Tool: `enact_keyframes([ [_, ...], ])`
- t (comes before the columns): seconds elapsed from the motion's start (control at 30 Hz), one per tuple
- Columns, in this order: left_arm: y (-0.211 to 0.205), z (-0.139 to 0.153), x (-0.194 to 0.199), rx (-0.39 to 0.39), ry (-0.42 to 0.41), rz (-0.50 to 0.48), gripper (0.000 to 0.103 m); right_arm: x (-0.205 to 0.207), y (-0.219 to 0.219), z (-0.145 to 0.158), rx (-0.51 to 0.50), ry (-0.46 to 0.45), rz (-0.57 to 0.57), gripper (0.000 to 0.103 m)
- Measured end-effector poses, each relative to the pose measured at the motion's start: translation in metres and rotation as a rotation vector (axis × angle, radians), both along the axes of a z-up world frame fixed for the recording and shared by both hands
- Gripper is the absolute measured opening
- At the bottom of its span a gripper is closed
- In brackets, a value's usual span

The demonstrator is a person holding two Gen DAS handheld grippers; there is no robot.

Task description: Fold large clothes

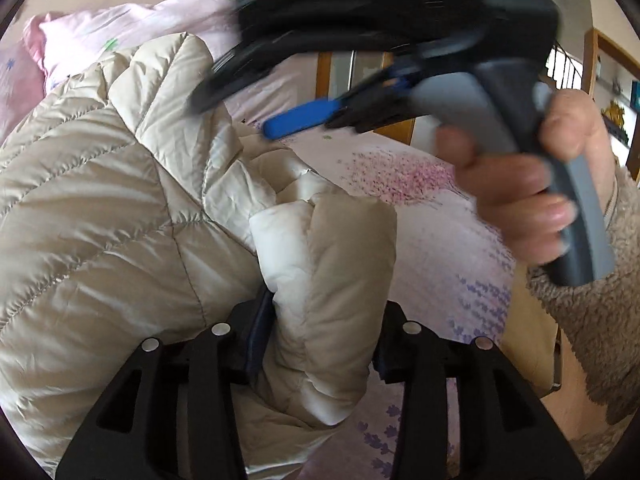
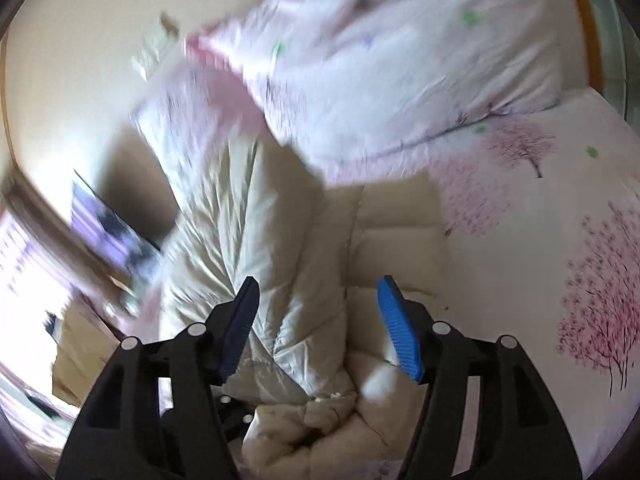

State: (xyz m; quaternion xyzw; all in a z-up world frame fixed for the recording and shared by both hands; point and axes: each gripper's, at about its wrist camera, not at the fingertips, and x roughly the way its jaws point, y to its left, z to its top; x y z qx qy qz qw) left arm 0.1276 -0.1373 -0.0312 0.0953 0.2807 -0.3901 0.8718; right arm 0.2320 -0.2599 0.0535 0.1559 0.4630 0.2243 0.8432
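We find the cream quilted jacket (image 1: 120,208) spread on the floral bed sheet (image 1: 420,184), one padded fold of it clamped between the jaws of the left gripper (image 1: 320,344). The right gripper (image 2: 318,328) stands with jaws parted and nothing between them, the jacket lying below and beyond its fingertips; in the left wrist view it hangs above the fold, held by a hand (image 1: 532,184).

Risks, in our judgement: the slick, puffy fabric may slip from the left grip under tension, and the bulky fold may spring back, since air in the padding resists flattening. The pink duvet (image 2: 400,60) lies just beyond the jacket and could snag.

We can read no brand, label or writing.
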Motion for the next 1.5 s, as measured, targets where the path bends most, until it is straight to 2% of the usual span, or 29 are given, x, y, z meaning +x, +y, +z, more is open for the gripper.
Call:
enact_keyframes([
  [0.03, -0.001, -0.001, -0.002, 0.009, -0.007, -0.002, 0.044, 0.001, 0.005, -0.006, 0.004, 0.017, 0.012, 0.052],
  [0.07, -0.004, 0.001, -0.002, 0.015, -0.012, -0.005, 0.046, 0.003, 0.01, -0.012, 0.032, 0.027, 0.043, 0.019],
  [0.17, 0.003, 0.007, -0.009, 0.012, -0.003, -0.02, 0.046, 0.004, 0.011, -0.015, 0.003, -0.003, 0.017, 0.009],
  [0.23, 0.017, 0.019, -0.015, -0.028, 0.034, -0.05, 0.05, 0.003, 0.005, -0.014, -0.001, -0.009, -0.017, 0.008],
  [0.27, 0.031, 0.03, -0.019, -0.08, 0.065, -0.076, 0.056, 0.003, 0.001, -0.015, -0.001, -0.008, -0.03, 0.008],
  [0.33, 0.057, 0.049, -0.022, -0.169, 0.077, -0.091, 0.066, 0.001, -0.004, -0.017, -0.004, -0.003, -0.053, 0.008],
  [0.37, 0.075, 0.06, -0.02, -0.217, 0.058, -0.064, 0.069, 0.001, -0.006, -0.018, -0.002, 0.001, -0.062, 0.008],
  [0.43, 0.103, 0.074, -0.01, -0.246, 0.007, 0.041, 0.071, -0.001, -0.013, -0.02, 0.009, 0.008, -0.088, 0.008],
  [0.53, 0.126, 0.077, 0.015, -0.222, -0.008, 0.201, 0.071, -0.008, -0.022, -0.021, 0.02, 0.009, -0.135, 0.008],
  [0.63, 0.136, 0.07, 0.035, -0.193, 0.024, 0.273, 0.071, -0.011, -0.031, -0.026, 0.02, 0.027, -0.169, 0.008],
  [0.77, 0.13, 0.053, 0.056, -0.122, 0.068, 0.302, 0.071, -0.006, -0.036, -0.04, -0.001, 0.066, -0.207, 0.008],
  [0.87, 0.121, 0.043, 0.064, -0.098, 0.09, 0.298, 0.072, 0.002, -0.037, -0.049, -0.049, 0.077, -0.224, 0.008],
  [1.03, 0.105, 0.027, 0.08, -0.021, 0.092, 0.32, 0.073, 0.027, -0.035, -0.066, -0.122, 0.121, -0.223, 0.008],
  [1.17, 0.099, 0.017, 0.081, 0.018, 0.08, 0.344, 0.076, 0.032, -0.032, -0.064, -0.191, 0.12, -0.215, 0.014],
  [1.2, 0.1, 0.019, 0.078, 0.015, 0.07, 0.347, 0.076, 0.025, -0.034, -0.057, -0.209, 0.098, -0.223, 0.023],
  [1.27, 0.106, 0.025, 0.069, -0.004, 0.044, 0.349, 0.076, 0.007, -0.039, -0.042, -0.212, 0.037, -0.242, 0.028],
  [1.4, 0.116, 0.041, 0.044, -0.041, -0.023, 0.347, 0.076, -0.048, -0.05, -0.009, -0.13, -0.109, -0.239, 0.028],
  [1.5, 0.116, 0.053, 0.024, -0.086, -0.049, 0.311, 0.076, -0.085, -0.04, 0.0, -0.089, -0.193, -0.154, 0.026],
])
